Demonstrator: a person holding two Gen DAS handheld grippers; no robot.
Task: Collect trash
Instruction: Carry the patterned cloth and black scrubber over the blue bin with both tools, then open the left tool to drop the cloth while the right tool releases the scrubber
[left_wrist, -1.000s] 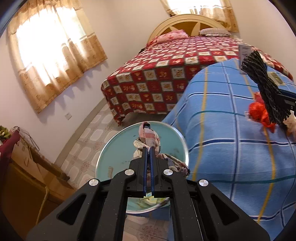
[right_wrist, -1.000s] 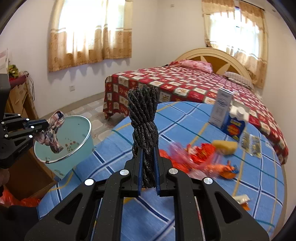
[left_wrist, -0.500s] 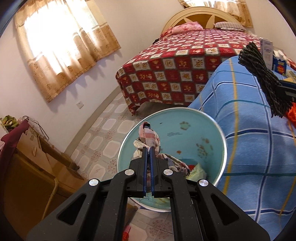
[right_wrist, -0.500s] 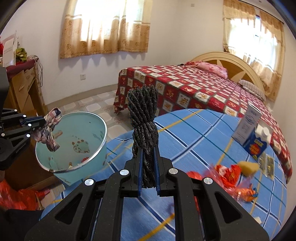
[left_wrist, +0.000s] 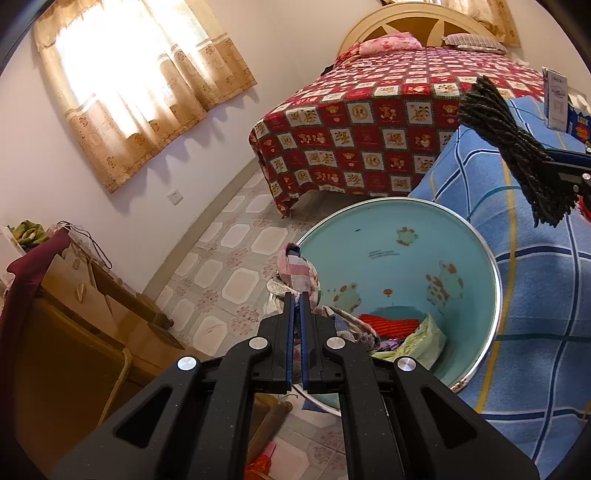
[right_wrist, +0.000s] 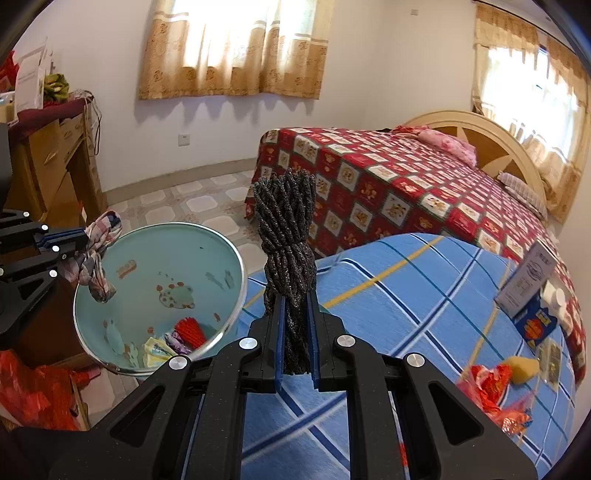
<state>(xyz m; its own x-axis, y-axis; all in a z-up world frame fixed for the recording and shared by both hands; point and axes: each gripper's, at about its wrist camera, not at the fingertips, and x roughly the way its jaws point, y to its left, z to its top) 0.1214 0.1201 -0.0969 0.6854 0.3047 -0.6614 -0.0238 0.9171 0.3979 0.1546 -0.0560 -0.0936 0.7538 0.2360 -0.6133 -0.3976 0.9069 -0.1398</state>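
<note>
Item one, the landmark: a round pale-blue plastic waste bin with a bright metal rim and cartoon animal prints on its inner wall (right_wrist: 236, 273), standing on the tiled floor just beside the edge of the blue checked bedspread (right_wrist: 406, 295). Contents of the bin, lying at its bottom: a red knitted or ribbed piece (right_wrist: 190, 330), a pale yellow-green crumpled wrapper (left_wrist: 424, 339), and some purplish scraps too jumbled to name. Item two: a pink-and-blue plaid cloth rag (right_wrist: 98, 258), pinched between the pressed-together jaws of the left gripper (left_wrist: 294, 295) and dangling over the bin's near rim, apparently held there so that it falls inside on release. Item three: a dark grey twisted bundle of cord (right_wrist: 288, 258), clamped upright in the right gripper (right_wrist: 295, 306), whose jaws close on its lower half; it hangs above the bedspread just beside the bin's rim, seemingly next in line for the drop. Items remaining on the bedspread, well apart from the bin: crumpled red-orange foil wrappers (right_wrist: 491, 387), a yellow sponge-like lump (right_wrist: 524, 371), a grey-white carton (right_wrist: 528, 280) and a blue box (right_wrist: 535, 323). Judged status: collection is partly done; both held pieces are not yet deposited.
</note>
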